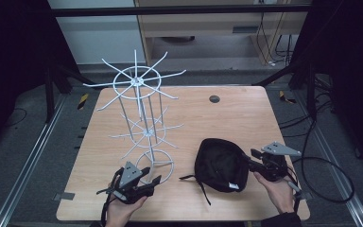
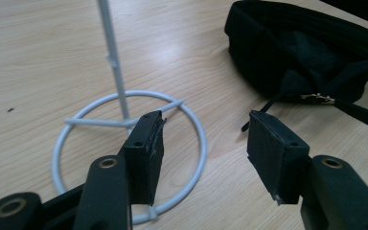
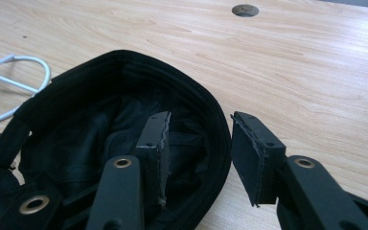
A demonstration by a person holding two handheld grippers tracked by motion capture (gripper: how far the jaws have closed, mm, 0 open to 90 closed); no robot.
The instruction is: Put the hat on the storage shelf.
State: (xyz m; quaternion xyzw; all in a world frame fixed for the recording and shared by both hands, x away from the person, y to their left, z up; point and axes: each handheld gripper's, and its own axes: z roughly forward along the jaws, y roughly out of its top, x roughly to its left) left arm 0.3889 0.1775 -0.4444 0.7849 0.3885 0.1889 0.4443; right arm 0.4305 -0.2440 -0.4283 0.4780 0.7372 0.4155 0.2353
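A black cap [image 1: 220, 164] lies upside down on the tabletop [image 1: 227, 113] near its front edge, toward the right corner, and a white wire rack [image 1: 144, 120] stands on the left half. The right gripper [image 3: 199, 143] straddles the cap's rim, one jaw inside, one outside, pads not yet pressing. The left gripper [image 2: 203, 143] is wide open and holds nothing, above the rack's base ring [image 2: 191, 120].

My left hand-held gripper [image 1: 155, 181] and right hand-held gripper [image 1: 246, 160] are black, with brass-ringed screws, grey three-cornered plates and trailing black cables.
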